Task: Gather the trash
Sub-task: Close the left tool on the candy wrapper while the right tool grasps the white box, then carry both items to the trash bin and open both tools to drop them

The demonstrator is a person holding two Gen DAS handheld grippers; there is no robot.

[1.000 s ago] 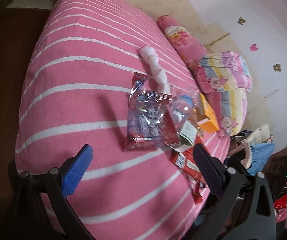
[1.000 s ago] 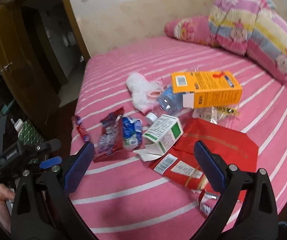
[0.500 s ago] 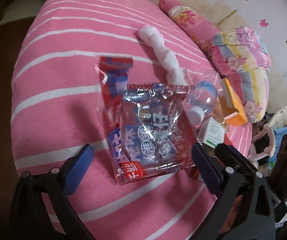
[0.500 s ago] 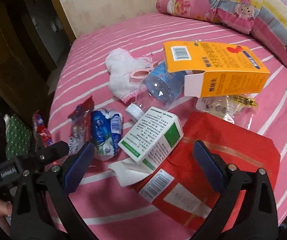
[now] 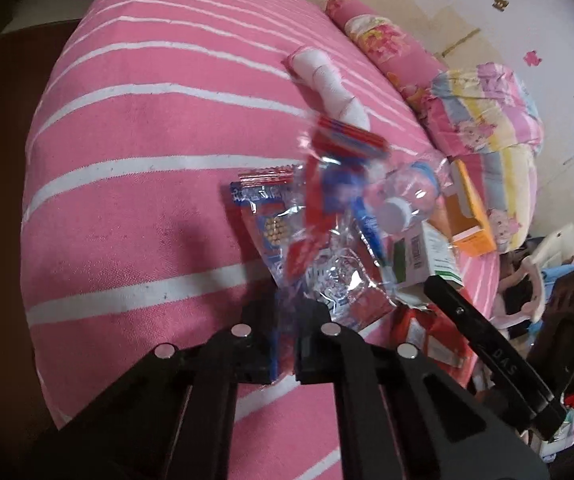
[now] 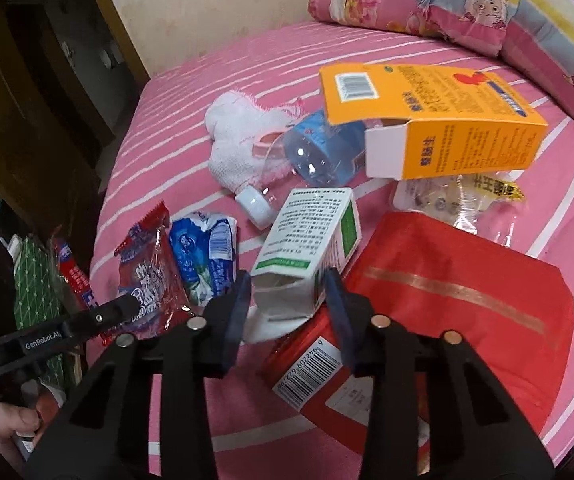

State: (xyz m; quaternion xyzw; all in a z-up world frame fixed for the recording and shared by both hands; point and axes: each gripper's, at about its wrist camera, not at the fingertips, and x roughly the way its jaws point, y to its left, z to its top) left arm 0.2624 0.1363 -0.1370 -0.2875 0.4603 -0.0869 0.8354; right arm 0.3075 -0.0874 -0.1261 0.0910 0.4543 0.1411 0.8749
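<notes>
Left wrist view: the left gripper [image 5: 285, 344] is squeezing its two fingers tight on the bottom edge of a shiny red and blue snack wrapper [image 5: 319, 248]. The wrapper is sticking up from the claw, crinkled, over the pink striped bed [image 5: 147, 200]. Behind it a clear plastic bottle [image 5: 403, 200] is lying on its side, with a white sock [image 5: 327, 84] further back. A small white and green box [image 5: 427, 260] is sitting just to the right, and an orange box [image 5: 469, 216] is lying beyond it.

Right wrist view: the right gripper [image 6: 287, 308] is closing its fingers around the open end of the white and green box [image 6: 311, 248]. The blue pads are sitting on both sides of the box, which is tilting up from the bed. A big red bag [image 6: 447, 292] is lying flat just right of the box. The orange box [image 6: 439, 120] is resting on the bottle [image 6: 319, 152]. A blue and white wrapper [image 6: 203, 256] is lying to the left, near the other claw.
</notes>
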